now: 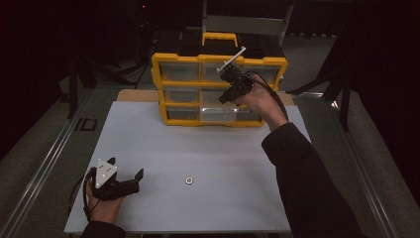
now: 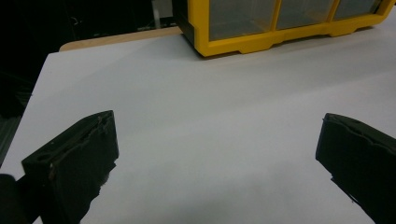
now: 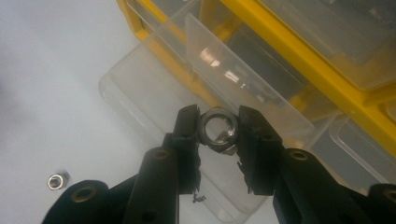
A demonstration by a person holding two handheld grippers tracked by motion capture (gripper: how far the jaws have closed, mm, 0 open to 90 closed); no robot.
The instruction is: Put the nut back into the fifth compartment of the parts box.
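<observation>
My right gripper (image 3: 217, 125) is shut on a steel hex nut (image 3: 217, 130), pinched between its two black jaw tips. It hangs above a clear drawer (image 3: 154, 93) pulled out of the yellow organizer (image 1: 218, 89) at the back of the table. From above, the right gripper (image 1: 233, 84) is raised in front of the organizer's middle row. A second hex nut (image 1: 188, 181) lies loose on the white table top, also seen as a small nut (image 3: 57, 180) far below. My left gripper (image 1: 126, 173) rests near the front left, its jaws wide open over bare table (image 2: 219, 140).
The yellow organizer (image 2: 261, 28) has several clear drawers in rows and a yellow handle (image 1: 219, 37) on top. The white board (image 1: 148, 148) ends at a wooden strip behind and metal rails at both sides. Dark surroundings lie beyond.
</observation>
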